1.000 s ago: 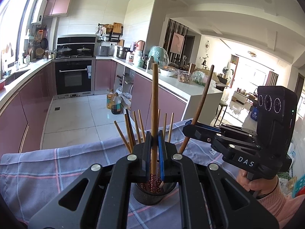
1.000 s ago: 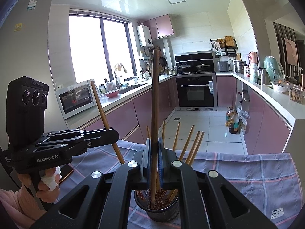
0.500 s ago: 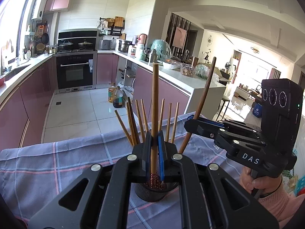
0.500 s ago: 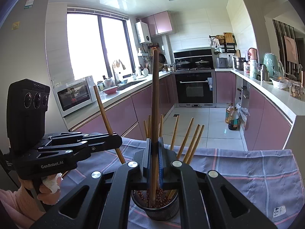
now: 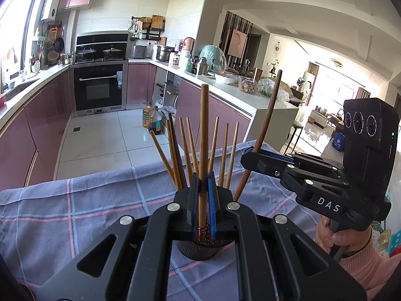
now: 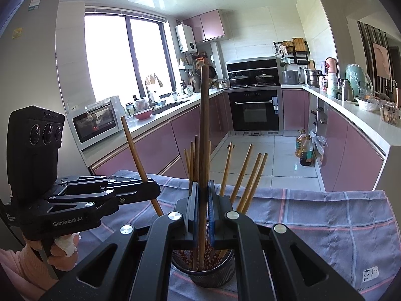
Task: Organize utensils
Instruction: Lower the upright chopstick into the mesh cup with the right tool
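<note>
Left gripper (image 5: 203, 190) is clamped tight on 1 light wooden chopstick (image 5: 203, 135), holding it upright with its patterned lower end dipping into the holder (image 5: 200, 249). Right gripper (image 6: 202, 195) is doing the same thing with a darker brown chopstick (image 6: 204, 125), pinched between its blue-edged pads and standing nearly vertical, tip down inside the cup.

Both tools are matte black plastic with round silver screw heads. Each one is carried by a hand (image 5: 335, 235) in a pink knit sleeve.

That holder is a small round dark cup with a ribbed, mesh-looking wall and a red speckled inside. It's got a bunch of loose chopsticks (image 5: 186, 150) in it, all thin, round, tan wood, fanned out and leaning on the rim in different directions.

It sits on a soft woven cloth (image 6: 338, 215), greyish purple with a pink and white grid and a small label near 1 corner. Far edge of the cloth drops off to a pale tiled floor (image 5: 100, 140). Cloth on either side of the cup is mostly bare, so plenty of room sideways, but the 2 grippers are close beside each other right over the cup.
</note>
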